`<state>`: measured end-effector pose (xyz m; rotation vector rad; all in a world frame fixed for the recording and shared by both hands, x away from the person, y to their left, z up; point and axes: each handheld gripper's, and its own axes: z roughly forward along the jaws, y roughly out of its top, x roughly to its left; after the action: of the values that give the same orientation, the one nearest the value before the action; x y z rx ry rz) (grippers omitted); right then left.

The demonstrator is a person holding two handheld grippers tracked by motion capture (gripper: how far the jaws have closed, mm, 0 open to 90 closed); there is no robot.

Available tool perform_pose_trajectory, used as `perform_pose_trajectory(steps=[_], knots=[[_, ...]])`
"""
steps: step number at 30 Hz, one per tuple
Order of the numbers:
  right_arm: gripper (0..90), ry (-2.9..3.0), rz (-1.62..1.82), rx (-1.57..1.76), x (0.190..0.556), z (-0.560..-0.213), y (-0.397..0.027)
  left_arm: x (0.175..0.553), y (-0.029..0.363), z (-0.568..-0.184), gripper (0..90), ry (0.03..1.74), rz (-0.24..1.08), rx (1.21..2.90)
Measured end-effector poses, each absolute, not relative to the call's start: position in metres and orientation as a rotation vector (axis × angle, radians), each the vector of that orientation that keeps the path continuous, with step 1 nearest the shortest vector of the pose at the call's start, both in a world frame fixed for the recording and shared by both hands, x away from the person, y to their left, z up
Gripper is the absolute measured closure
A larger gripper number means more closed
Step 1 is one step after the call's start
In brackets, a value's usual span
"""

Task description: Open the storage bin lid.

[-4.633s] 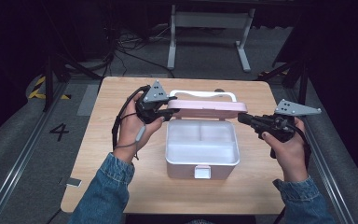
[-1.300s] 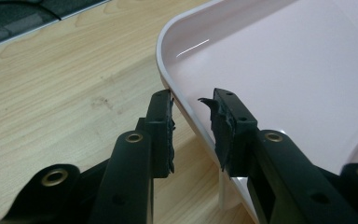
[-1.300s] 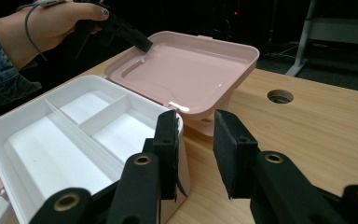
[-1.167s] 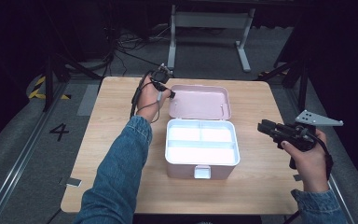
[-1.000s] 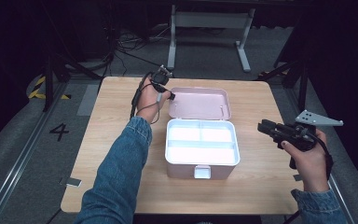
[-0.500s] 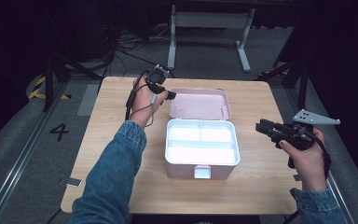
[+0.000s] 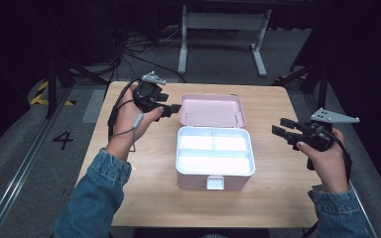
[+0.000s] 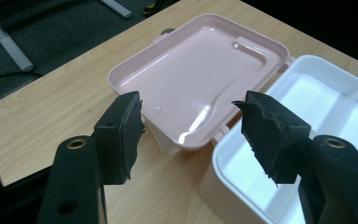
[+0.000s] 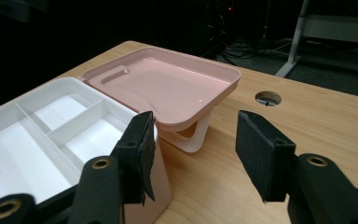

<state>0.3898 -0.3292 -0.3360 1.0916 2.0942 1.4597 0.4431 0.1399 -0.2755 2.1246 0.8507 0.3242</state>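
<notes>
Box [image 7: 215, 158] sits mid-surface [image 7: 144, 198], pink lid [image 7: 212, 110] flipped fully back, resting on its handle, which is mostly hidden under it. Left hand-held gripper [image 7: 173, 110] is beside the lid's left edge, right hand-held gripper [image 7: 279, 126] is right of the box. Both have just been opening, nothing between the jaws. Tray front is cut off in both gripper views.

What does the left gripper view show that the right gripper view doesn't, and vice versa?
Left gripper view alone: the left gripper with jaws open and nothing between them, having just been opening, above the pink lid's near corner. Right gripper view alone: the right gripper, jaws also just opened and empty, a round hole in the tabletop, and the white handle propping the lid's underside. Both: the pink lid lying open, the white divided tray, and the wooden table.
</notes>
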Motion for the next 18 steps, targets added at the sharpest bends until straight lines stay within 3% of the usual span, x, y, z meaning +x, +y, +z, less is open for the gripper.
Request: perform_pose_trajectory(steps=[18], knots=[[41.7,2.219,1.305,1.103,0.407,-0.344,-0.339,0.375,0.202,-0.286,31.3,0.903,0.377,2.137]])
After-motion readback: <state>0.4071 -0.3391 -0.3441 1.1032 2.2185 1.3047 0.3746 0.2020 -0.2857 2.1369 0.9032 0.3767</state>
